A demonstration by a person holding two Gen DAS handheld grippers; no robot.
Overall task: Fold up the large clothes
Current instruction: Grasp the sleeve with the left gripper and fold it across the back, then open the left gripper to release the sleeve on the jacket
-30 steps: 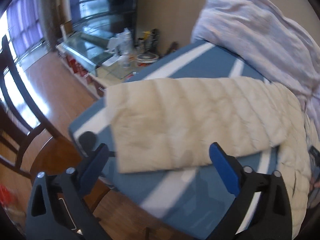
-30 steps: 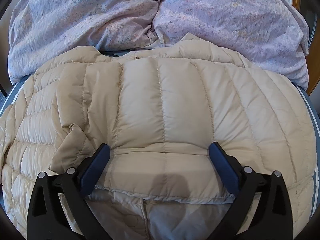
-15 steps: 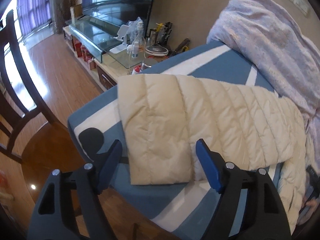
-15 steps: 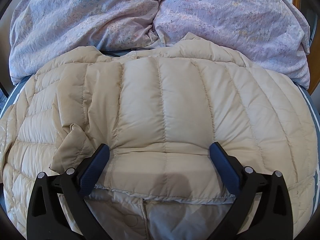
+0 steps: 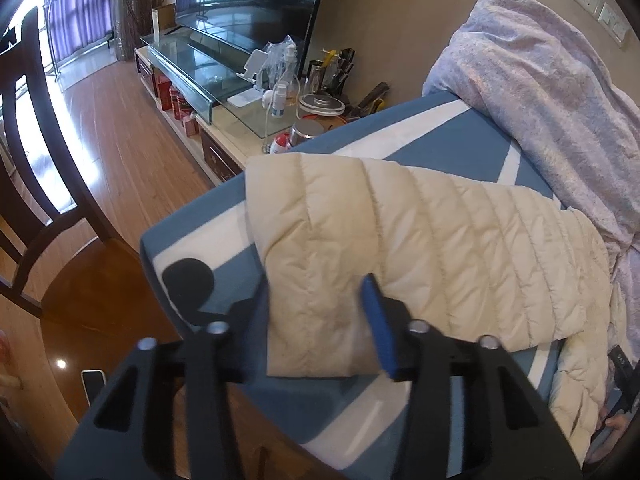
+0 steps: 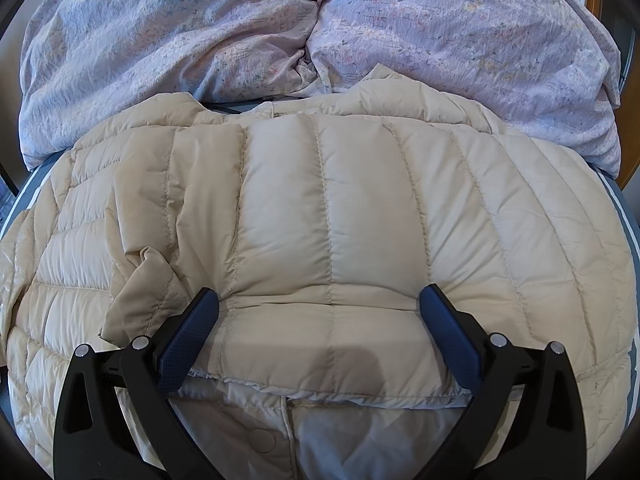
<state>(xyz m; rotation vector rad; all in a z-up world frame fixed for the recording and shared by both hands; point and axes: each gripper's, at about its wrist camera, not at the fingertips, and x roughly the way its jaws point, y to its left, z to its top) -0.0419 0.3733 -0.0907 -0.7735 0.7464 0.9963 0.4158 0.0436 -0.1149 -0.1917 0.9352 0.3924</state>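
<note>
Left wrist view: the left gripper (image 5: 320, 312) had just been closing, its blue pads pinching the quilted cream sleeve (image 5: 400, 248) on the striped blue bed (image 5: 460, 148). The right gripper (image 6: 320, 320) stood wide open over the puffy jacket (image 6: 340, 208).

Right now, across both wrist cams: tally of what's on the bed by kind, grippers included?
Cream puffer jacket: 1
Lilac floral bedding pile: 1
Blue-and-white striped sheet: 1
Grippers: 2 (left gripper, jaws just been closing with the jacket sleeve between them; right gripper, open)
Total: 5
</note>
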